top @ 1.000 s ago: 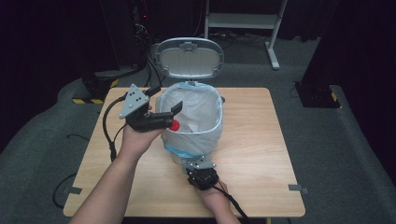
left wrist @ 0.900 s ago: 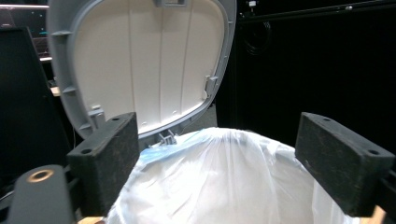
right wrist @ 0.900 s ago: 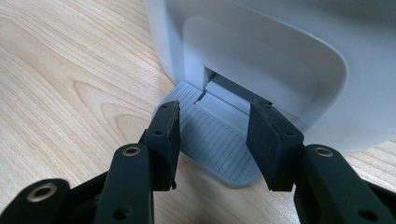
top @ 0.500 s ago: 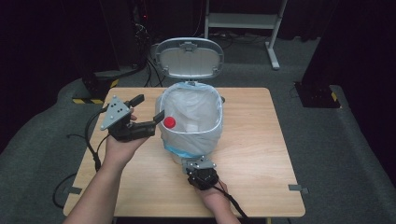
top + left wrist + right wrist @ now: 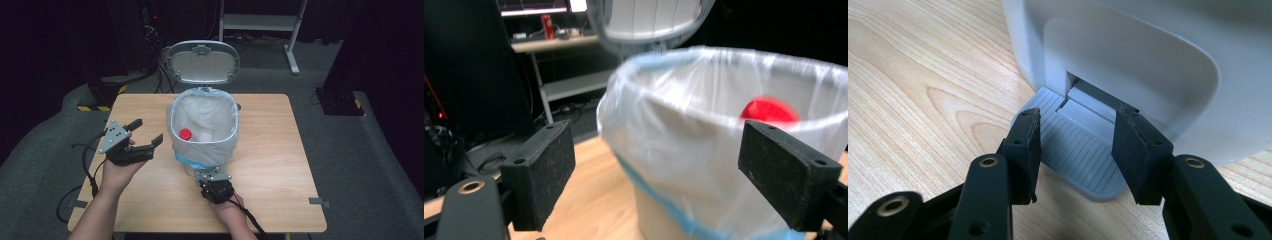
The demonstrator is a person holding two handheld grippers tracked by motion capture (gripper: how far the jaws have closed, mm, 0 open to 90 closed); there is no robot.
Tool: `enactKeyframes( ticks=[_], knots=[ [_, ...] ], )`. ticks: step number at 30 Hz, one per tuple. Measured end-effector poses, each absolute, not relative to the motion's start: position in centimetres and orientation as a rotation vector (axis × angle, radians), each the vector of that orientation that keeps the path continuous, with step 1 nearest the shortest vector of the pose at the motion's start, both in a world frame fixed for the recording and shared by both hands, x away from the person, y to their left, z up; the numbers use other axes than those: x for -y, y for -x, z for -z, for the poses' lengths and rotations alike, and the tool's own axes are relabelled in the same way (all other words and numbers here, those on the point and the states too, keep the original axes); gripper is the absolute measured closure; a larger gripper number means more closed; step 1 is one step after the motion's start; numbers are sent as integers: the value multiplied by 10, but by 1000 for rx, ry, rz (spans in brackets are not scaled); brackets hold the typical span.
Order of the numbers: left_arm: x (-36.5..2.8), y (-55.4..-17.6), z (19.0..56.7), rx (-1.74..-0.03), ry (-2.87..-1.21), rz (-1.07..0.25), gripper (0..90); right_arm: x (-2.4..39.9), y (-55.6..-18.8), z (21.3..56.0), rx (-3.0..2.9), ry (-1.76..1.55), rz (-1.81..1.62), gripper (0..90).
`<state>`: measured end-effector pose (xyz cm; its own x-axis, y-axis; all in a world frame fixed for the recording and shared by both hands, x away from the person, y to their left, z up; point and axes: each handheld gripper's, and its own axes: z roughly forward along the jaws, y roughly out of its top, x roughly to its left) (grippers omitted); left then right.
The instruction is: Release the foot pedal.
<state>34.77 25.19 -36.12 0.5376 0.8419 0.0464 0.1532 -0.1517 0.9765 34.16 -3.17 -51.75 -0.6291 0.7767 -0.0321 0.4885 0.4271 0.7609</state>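
A white pedal bin [image 5: 202,150] stands mid-table, its lid [image 5: 202,62] raised and a clear bag with a blue hem lining it. Inside lies a white bottle with a red cap [image 5: 185,134]; the cap [image 5: 769,110] shows blurred through the bag. My left gripper [image 5: 147,130] hovers to the left of the bin, open and empty, its jaws [image 5: 664,167] aimed at the bag. My right gripper [image 5: 212,176] is at the bin's near base. Its jaws [image 5: 1078,125] stand apart, tips resting on the grey ribbed pedal [image 5: 1073,150] under the bin body [image 5: 1128,45].
The wooden table [image 5: 270,165] has bare room to the right of the bin and along the front edge. Cables trail from both grippers off the near side. Dark floor, a white stand and equipment lie beyond the table.
My left gripper has drawn back left and down from the bin's rim, empty. The red-capped bottle stays inside the bin. The right gripper has not moved.
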Motion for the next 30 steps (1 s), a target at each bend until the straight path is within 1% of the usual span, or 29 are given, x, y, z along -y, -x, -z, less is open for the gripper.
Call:
enactKeyframes(
  ticks=[16, 25, 26, 27, 28, 30],
  knots=[
    [-277, -341, 432, -974, -1736, -679, 151, 31, -341, 518, -2302, -1074, -1040, 543],
    [-287, -334, 481, -1072, -1810, -628, 151, 31, -341, 518, -2300, -1076, -1039, 543],
    [-286, -333, 494, -1106, -1800, -612, 150, 31, -341, 518, -2300, -1077, -1039, 542],
    [-286, -333, 494, -1106, -1800, -612, 150, 31, -341, 518, -2300, -1077, -1039, 542],
    [-289, -332, 499, -1103, -1861, -607, 150, 31, -341, 518, -2300, -1077, -1039, 543],
    [-290, -330, 507, -1124, -1895, -607, 149, 31, -341, 518, -2300, -1077, -1039, 542]
  ],
)
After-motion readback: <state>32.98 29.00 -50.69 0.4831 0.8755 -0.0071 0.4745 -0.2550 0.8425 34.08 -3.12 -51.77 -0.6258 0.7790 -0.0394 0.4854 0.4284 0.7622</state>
